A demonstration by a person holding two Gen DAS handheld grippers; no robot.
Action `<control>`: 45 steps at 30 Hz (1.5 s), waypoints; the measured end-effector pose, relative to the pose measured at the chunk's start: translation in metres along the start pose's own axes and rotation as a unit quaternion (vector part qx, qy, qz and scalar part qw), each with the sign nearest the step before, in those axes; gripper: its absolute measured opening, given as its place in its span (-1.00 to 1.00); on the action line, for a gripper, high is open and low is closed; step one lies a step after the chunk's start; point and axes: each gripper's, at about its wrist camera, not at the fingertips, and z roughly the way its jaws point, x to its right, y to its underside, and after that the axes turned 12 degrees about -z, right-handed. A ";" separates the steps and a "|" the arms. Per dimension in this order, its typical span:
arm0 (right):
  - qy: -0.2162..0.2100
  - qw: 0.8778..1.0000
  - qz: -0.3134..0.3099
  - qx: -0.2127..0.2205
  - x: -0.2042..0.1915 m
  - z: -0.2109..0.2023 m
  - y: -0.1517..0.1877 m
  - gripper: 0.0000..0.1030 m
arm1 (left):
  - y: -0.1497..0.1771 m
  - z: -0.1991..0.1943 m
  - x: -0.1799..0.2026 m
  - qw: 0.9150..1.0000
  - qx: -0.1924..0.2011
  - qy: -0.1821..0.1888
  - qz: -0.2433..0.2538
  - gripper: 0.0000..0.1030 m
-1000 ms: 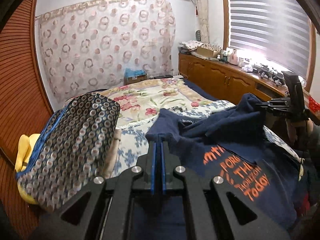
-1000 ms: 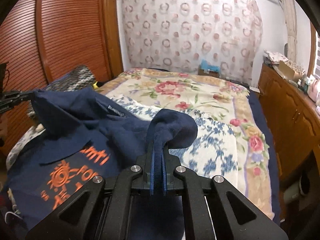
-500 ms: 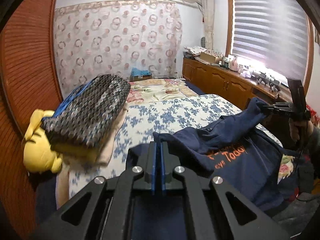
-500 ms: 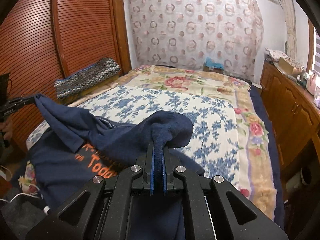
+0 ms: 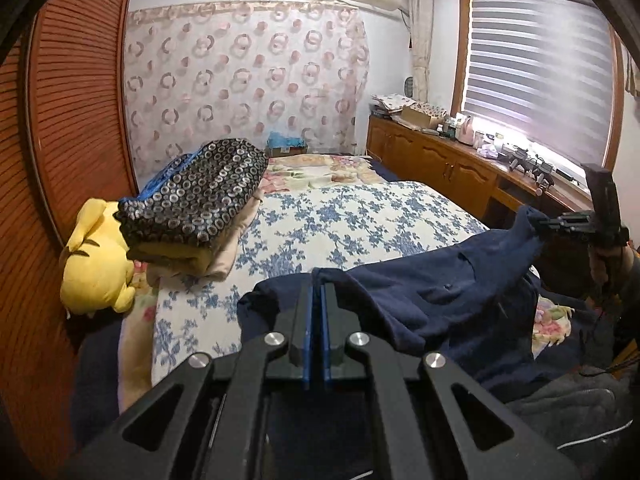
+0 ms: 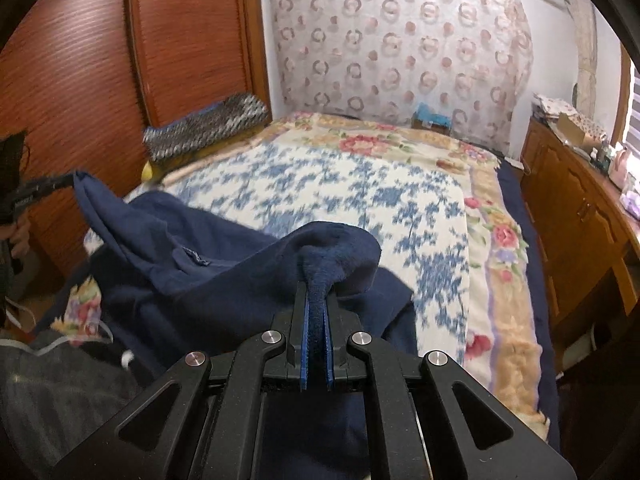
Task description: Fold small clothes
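open: blue-flowered blanket (image 5: 352, 228) | blocked: folded bedding stack (image 5: 196, 208), bed's left edge

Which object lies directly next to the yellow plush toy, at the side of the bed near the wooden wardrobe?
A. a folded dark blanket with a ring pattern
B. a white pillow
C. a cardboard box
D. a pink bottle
A: in the left wrist view the folded ring-patterned blanket rests against the yellow plush toy.

Navy sweatshirt (image 5: 448, 292), rumpled, stretched over the bed's near end, 2 corners lifted.
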 end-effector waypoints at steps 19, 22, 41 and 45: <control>0.022 0.998 0.036 -0.041 0.008 -0.005 0.044 -0.23 | 0.005 0.035 -0.004 0.999 -0.029 -0.027 0.009 0.07; 0.051 0.997 0.040 -0.037 0.019 -0.002 0.038 -0.19 | -0.002 0.060 -0.007 0.999 -0.041 -0.027 0.007 0.08; 0.042 0.991 0.107 -0.067 0.081 0.113 0.043 -0.14 | 0.000 0.187 -0.058 0.986 -0.146 -0.069 -0.032 0.09; 0.037 0.990 0.113 -0.070 0.081 0.117 0.048 -0.10 | 0.005 0.191 -0.060 0.986 -0.149 -0.071 -0.031 0.09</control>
